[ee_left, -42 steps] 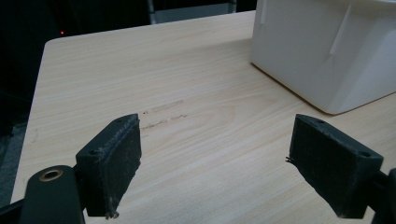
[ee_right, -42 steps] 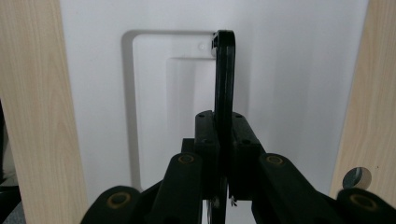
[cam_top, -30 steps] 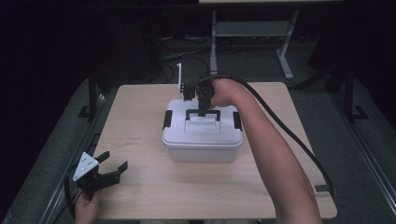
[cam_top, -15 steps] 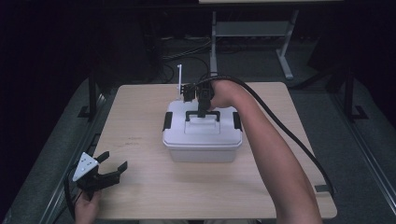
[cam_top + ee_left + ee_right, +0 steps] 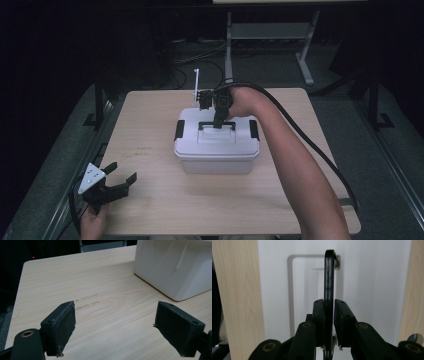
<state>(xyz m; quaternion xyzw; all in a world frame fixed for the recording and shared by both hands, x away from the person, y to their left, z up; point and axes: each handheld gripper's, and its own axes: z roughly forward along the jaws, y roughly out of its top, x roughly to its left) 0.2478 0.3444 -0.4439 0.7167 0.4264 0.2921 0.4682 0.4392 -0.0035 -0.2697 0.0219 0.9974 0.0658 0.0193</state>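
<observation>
Scarcely changed since the earlier high-view frames: both hands in the same places, white box unmoved, jaws of the right hand-held gripper just eased open a little around the handle.

Thin black plastic carrying handle, raised upright from the lid of the white rectangular plastic storage box, seen edge-on in the right gripper view. Handle between the two black pads: left pad against it, a hairline gap visible at the right pad; narrow setting, grip loosened rather than clamped. Same right hand-held gripper pointing straight down over the lid centre in the high view, thick black cable trailing off along the forearm.

Box with black side latches, standing near the middle of the pale wood-grain bench, slightly toward the far edge.

Left hand-held gripper with grey three-cornered plate, low at the near left corner of the bench, well apart from the box; jaws wide, nothing between the pads, bare bench beyond them, corner of the box at upper right in the left gripper view.
</observation>
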